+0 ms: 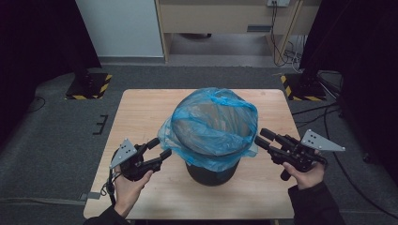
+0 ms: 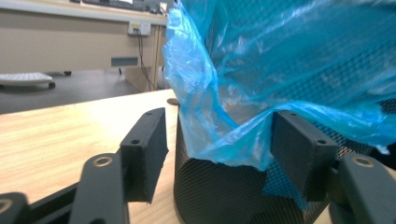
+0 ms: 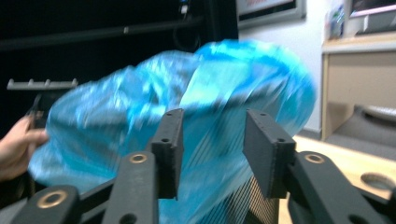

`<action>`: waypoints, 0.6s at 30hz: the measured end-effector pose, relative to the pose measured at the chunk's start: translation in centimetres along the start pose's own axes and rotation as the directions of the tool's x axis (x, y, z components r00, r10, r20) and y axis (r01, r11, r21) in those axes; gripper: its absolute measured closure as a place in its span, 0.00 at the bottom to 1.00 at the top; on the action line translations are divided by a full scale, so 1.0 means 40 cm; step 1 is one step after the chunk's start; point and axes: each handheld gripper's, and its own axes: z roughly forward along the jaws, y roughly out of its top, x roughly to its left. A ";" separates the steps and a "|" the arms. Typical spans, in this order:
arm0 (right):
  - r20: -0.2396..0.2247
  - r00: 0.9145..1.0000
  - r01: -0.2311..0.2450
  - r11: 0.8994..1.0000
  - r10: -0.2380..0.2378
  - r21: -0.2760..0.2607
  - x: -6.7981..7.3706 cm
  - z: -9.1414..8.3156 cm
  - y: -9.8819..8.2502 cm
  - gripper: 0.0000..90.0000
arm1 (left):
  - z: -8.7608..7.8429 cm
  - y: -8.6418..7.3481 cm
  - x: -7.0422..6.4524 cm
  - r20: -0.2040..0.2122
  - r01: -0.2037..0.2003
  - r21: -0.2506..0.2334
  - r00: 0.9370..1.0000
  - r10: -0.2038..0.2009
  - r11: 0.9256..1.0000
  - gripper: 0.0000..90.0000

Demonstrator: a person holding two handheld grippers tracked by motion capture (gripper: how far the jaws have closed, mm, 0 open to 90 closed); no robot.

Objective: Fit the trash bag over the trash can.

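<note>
Liner [image 1: 213, 124] drapes loosely over the mesh bin [image 1: 211, 171]; both tools, left [image 1: 158, 149] and right [image 1: 261, 138], stand spread, pinching nothing. Pinch the hem alone, then draw it down evenly.

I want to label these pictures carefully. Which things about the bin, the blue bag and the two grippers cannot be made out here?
- Inside of the black mesh bin: high view, covered by the blue bag.
- Bin's base: left gripper view, cut off by the bottom edge.
- Bag's folds: right gripper view, blurred.
- Right gripper touching the bag or not: high view, too small; its own view is blurred.
- Left gripper: jaws open beside the bag's hem; contact unclear.
</note>
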 end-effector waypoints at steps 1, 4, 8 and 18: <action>0.003 1.000 -0.001 1.000 0.001 -0.011 -0.003 0.001 0.005 0.61 | -0.004 0.004 -0.001 -0.005 0.000 -0.015 1.000 0.000 1.000 0.38; 0.022 1.000 0.016 0.999 -0.015 -0.036 -0.012 0.012 0.026 0.57 | -0.018 0.025 0.000 -0.001 0.005 -0.054 1.000 -0.005 0.999 0.38; 0.048 0.998 0.042 0.997 -0.039 -0.068 -0.032 0.041 0.060 0.51 | -0.039 0.059 0.013 -0.007 0.002 -0.099 1.000 -0.003 0.995 0.38; 0.063 0.995 0.071 0.997 -0.071 0.001 -0.116 0.183 0.106 0.52 | 0.028 0.076 0.066 0.021 -0.008 -0.065 1.000 0.010 0.998 0.48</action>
